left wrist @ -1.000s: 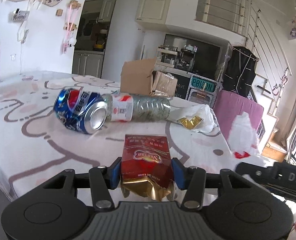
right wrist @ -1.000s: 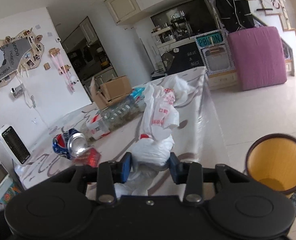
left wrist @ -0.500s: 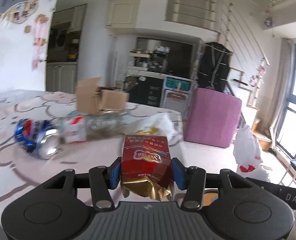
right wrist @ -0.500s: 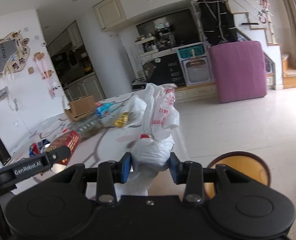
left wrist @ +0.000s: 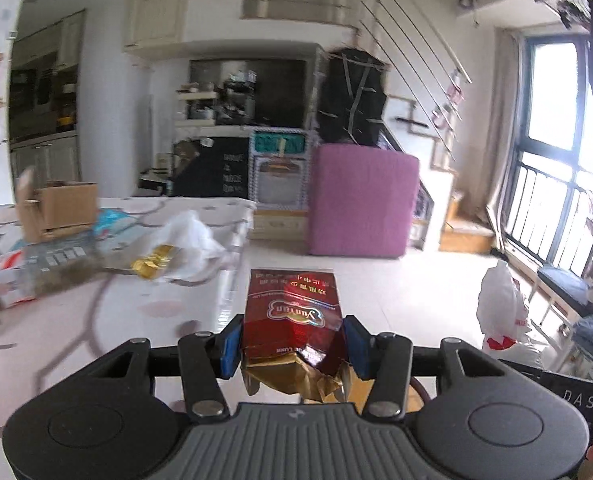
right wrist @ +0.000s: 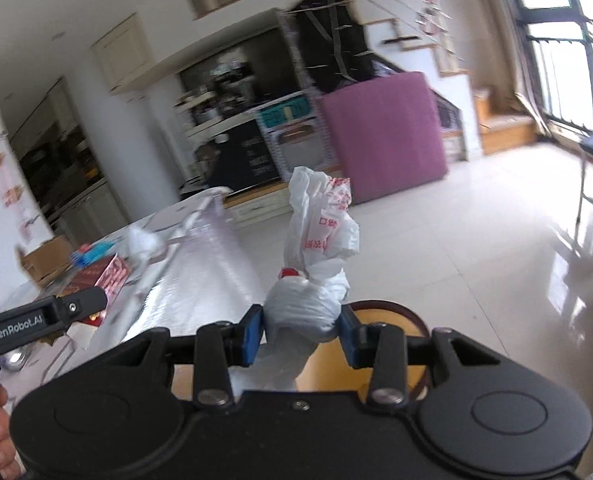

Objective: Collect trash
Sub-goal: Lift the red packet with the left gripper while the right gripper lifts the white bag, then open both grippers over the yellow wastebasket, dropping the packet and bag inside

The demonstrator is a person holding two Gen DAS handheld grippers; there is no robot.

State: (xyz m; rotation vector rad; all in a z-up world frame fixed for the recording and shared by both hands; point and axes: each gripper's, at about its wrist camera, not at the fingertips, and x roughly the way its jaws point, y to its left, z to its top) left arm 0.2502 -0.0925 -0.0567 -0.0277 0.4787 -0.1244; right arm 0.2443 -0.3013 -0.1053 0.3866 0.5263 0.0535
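My left gripper (left wrist: 292, 346) is shut on a red cigarette pack (left wrist: 292, 316) with torn gold foil, held in the air past the table's right edge. My right gripper (right wrist: 301, 334) is shut on a crumpled white plastic bag (right wrist: 316, 248) with red print, held just above a yellow bin (right wrist: 392, 368) with a dark rim. The bin shows under the left gripper too (left wrist: 414, 394). The bag also shows in the left wrist view (left wrist: 502, 312). The pack and the left gripper's arm (right wrist: 40, 320) show in the right wrist view.
On the table (left wrist: 76, 320) lie a plastic bottle (left wrist: 44, 270), gold foil (left wrist: 154, 266), a white bag (left wrist: 188, 236) and a cardboard box (left wrist: 56, 204). A purple block (left wrist: 362, 204) stands on the floor behind. Windows and a bench are at right.
Both grippers have swung right, away from the table and out over the floor and the bin. The can has left the left wrist view. Both grips are unchanged.
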